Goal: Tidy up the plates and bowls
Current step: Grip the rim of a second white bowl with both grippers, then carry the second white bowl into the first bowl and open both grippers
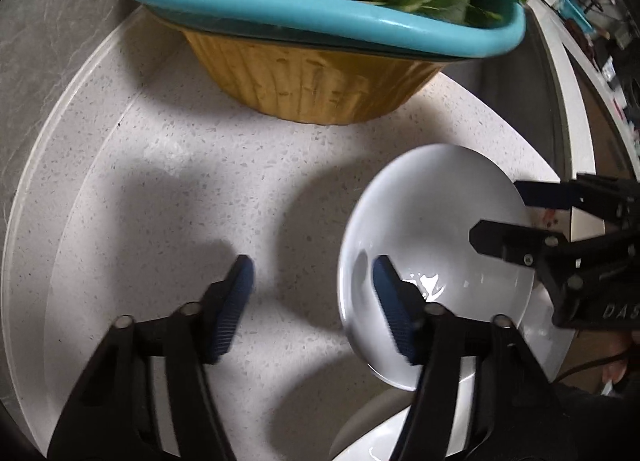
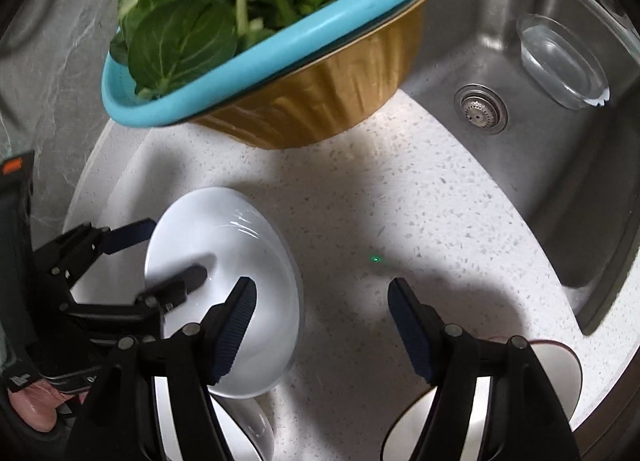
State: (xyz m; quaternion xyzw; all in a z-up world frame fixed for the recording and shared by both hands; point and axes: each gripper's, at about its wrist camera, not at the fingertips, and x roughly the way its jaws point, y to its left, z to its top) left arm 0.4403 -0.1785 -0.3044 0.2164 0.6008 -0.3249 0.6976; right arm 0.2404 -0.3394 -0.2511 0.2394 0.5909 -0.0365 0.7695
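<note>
A white plate [image 1: 432, 229] is held tilted above the speckled counter [image 1: 200, 201]. In the left wrist view the other gripper [image 1: 500, 217] comes in from the right with its fingers on either side of the plate's rim. In the right wrist view [image 2: 224, 261] the same plate shows with the other gripper [image 2: 172, 253] clamped on its left rim. Which hand holds it cannot be told, since each view shows its own fingers spread wide: left wrist gripper [image 1: 312, 273], right wrist gripper [image 2: 322, 293]. More white dishes lie below [image 1: 384, 433], [image 2: 248, 429].
A yellow basin with a teal colander of leafy greens [image 1: 320, 21] stands at the back of the counter, also in the right wrist view [image 2: 260, 73]. A steel sink [image 2: 520, 101] with a clear glass dish [image 2: 560, 61] lies to the right. A white bowl [image 2: 556, 377] sits near the front edge.
</note>
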